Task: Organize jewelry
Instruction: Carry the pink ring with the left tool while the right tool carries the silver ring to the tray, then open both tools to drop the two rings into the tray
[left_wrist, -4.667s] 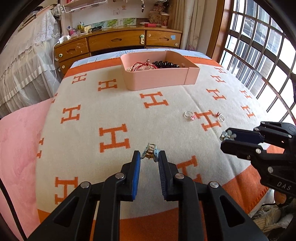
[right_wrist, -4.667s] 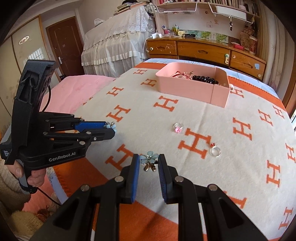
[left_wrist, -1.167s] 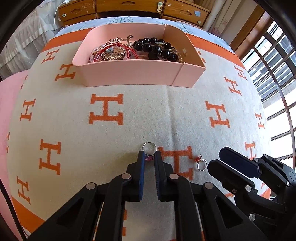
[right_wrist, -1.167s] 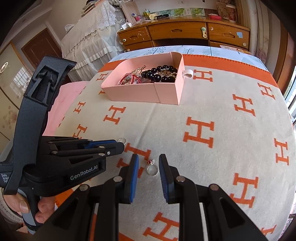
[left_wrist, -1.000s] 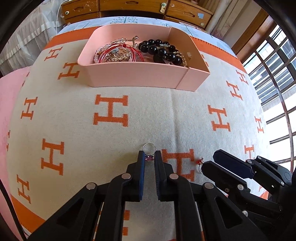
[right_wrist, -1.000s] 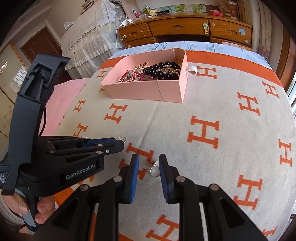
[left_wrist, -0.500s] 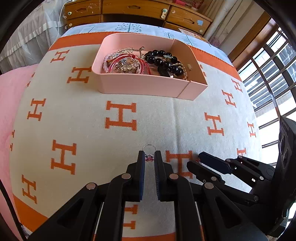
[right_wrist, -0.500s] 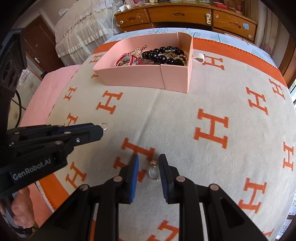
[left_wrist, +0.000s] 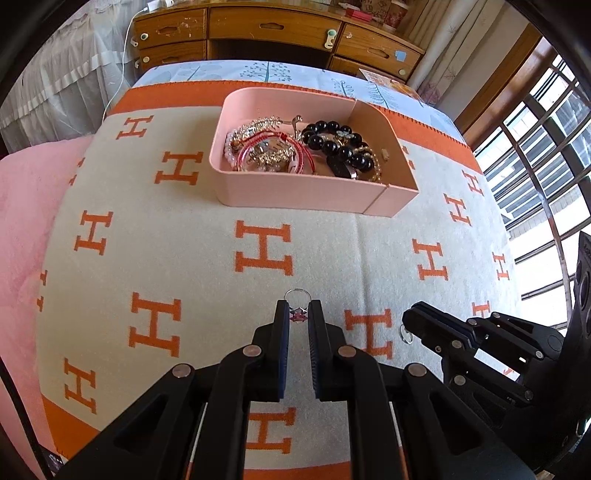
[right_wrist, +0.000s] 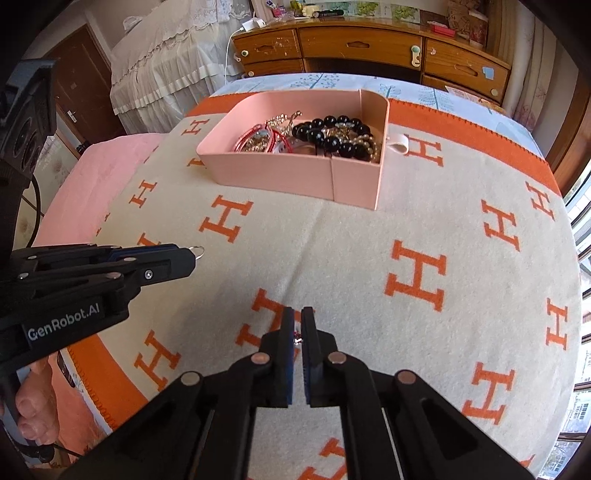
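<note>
My left gripper (left_wrist: 298, 312) is shut on a silver ring with a pink stone (left_wrist: 297, 306) and holds it above the blanket; the ring also shows at its tip in the right wrist view (right_wrist: 198, 251). My right gripper (right_wrist: 297, 320) is shut on a second ring with a red stone (right_wrist: 297, 338), mostly hidden between the fingers; that ring hangs at its tip in the left wrist view (left_wrist: 405, 333). The pink jewelry box (left_wrist: 295, 190) stands further back, with a black bead bracelet (left_wrist: 334, 142) and a red bangle (left_wrist: 273, 151) in it. It also shows in the right wrist view (right_wrist: 280, 173).
A cream blanket with orange H marks (left_wrist: 184, 240) covers the bed. A pink sheet (left_wrist: 26, 192) lies on the left. A wooden dresser (left_wrist: 273, 33) stands behind the bed and a window (left_wrist: 535, 155) is on the right.
My right gripper has closed on the red-stone ring and lifted it off the blanket. Both grippers have risen, each with its ring, and the box sits more centred ahead.
</note>
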